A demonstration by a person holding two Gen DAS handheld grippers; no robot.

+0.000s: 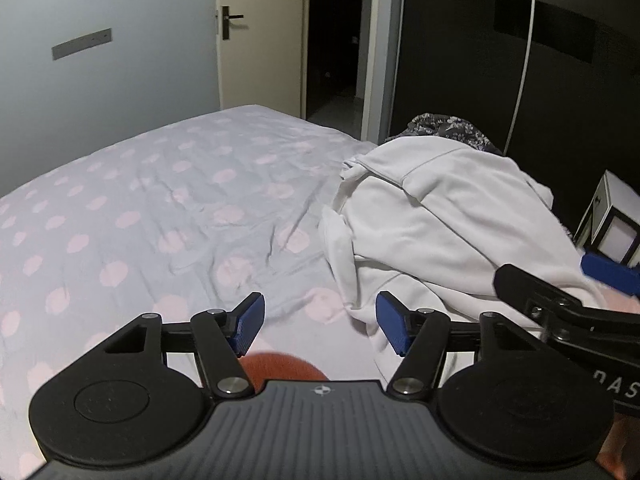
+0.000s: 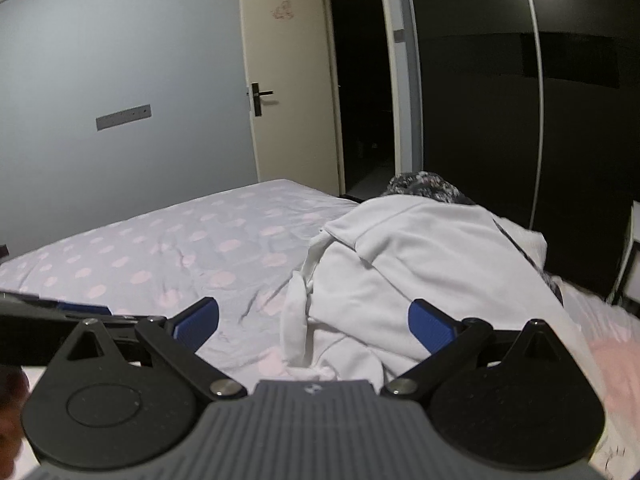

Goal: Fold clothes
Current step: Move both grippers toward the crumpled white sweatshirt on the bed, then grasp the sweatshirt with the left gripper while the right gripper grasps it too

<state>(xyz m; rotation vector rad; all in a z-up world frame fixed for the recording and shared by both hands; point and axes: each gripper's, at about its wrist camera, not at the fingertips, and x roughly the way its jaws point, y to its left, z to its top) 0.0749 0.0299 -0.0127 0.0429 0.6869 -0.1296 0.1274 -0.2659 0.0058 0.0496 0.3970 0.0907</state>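
A crumpled white garment (image 1: 436,220) lies in a heap on the right side of the bed; it also shows in the right wrist view (image 2: 412,256). A dark floral garment (image 1: 448,128) lies behind it, also seen in the right wrist view (image 2: 424,186). My left gripper (image 1: 320,324) is open and empty, low over the sheet just left of the heap's near edge. My right gripper (image 2: 314,320) is open and empty, its jaws wide in front of the heap's near fold. The right gripper's arm also shows at the right of the left wrist view (image 1: 560,300).
The bed has a pale sheet with pink dots (image 1: 160,208). A grey wall (image 2: 120,60) and a cream door (image 2: 288,72), open onto a dark hallway, stand beyond. A dark wardrobe (image 2: 500,100) is at the right, with a white box (image 1: 612,216) beside the bed.
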